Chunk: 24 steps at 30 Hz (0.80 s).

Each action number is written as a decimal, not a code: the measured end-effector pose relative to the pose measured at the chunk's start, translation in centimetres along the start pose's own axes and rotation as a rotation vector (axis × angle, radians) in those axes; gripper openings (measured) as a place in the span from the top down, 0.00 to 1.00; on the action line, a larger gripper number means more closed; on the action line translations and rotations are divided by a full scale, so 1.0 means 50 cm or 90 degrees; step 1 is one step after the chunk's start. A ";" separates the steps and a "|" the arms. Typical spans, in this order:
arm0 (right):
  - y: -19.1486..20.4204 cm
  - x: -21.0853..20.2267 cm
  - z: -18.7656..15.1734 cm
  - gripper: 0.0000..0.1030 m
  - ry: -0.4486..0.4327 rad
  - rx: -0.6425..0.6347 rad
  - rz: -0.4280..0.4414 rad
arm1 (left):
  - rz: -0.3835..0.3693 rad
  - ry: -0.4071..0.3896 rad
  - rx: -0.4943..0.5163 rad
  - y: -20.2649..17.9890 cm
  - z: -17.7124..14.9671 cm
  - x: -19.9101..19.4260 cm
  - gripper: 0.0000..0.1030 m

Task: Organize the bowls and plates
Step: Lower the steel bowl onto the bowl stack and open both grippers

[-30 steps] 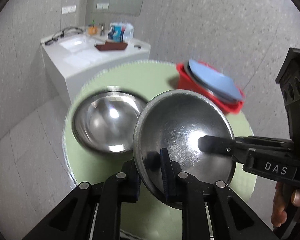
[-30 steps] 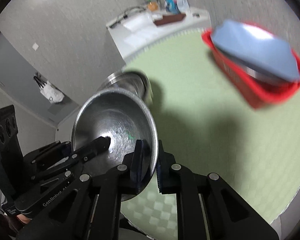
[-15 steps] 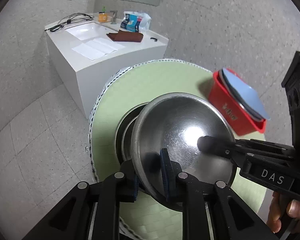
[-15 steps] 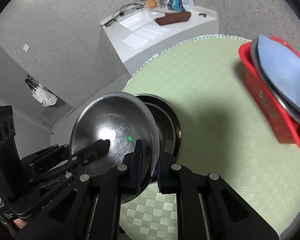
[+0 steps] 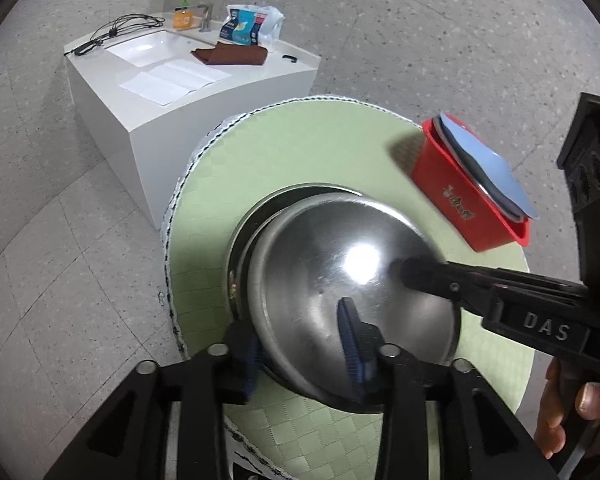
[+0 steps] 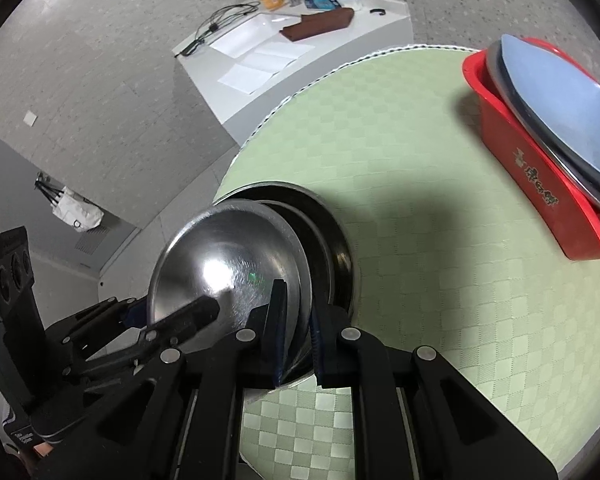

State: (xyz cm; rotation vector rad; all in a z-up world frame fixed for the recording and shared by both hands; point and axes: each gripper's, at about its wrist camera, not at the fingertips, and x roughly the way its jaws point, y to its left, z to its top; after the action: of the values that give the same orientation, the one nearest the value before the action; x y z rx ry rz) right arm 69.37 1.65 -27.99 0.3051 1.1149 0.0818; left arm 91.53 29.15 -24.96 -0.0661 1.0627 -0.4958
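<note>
A steel bowl [image 5: 340,280] [image 6: 228,256] rests tilted inside a second, larger steel bowl [image 5: 244,236] [image 6: 336,248] on the round green table [image 5: 300,152] [image 6: 420,160]. My left gripper [image 5: 300,350] [image 6: 168,312] straddles the upper bowl's near rim. Its jaws are opening and the pads stand off the metal. My right gripper [image 6: 298,332] [image 5: 428,284] is shut on the same bowl's rim, one finger inside it and the other hidden behind the wall. At the table's right a red basket [image 5: 460,208] [image 6: 532,184] holds a blue plate [image 5: 484,164] [image 6: 560,92] leaning on darker plates.
A white sink counter [image 5: 188,92] [image 6: 300,40] stands just beyond the table, with papers, a brown cloth and a packet on it. A person's hand [image 5: 580,408] grips the right tool's handle. A white bag [image 6: 76,212] lies on the floor at left.
Both grippers carried the steel bowl across and down onto the second bowl, which now sits under it. The left jaws have parted from the rim. The right stays clamped.
</note>
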 end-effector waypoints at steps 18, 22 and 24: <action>-0.011 0.019 0.009 0.91 0.002 0.031 -0.018 | -0.026 -0.002 0.016 -0.035 0.001 0.004 0.25; -0.013 0.019 0.010 0.90 0.002 0.036 -0.010 | -0.027 -0.002 0.010 -0.041 -0.002 0.001 0.21; -0.014 0.018 0.010 0.89 0.002 0.039 -0.005 | -0.028 -0.003 0.005 -0.042 -0.004 -0.002 0.20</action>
State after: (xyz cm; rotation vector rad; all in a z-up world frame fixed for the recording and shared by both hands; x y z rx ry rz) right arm 70.15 1.06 -28.79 0.3556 1.1224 0.0415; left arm 90.59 27.34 -24.38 -0.0837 1.0561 -0.5393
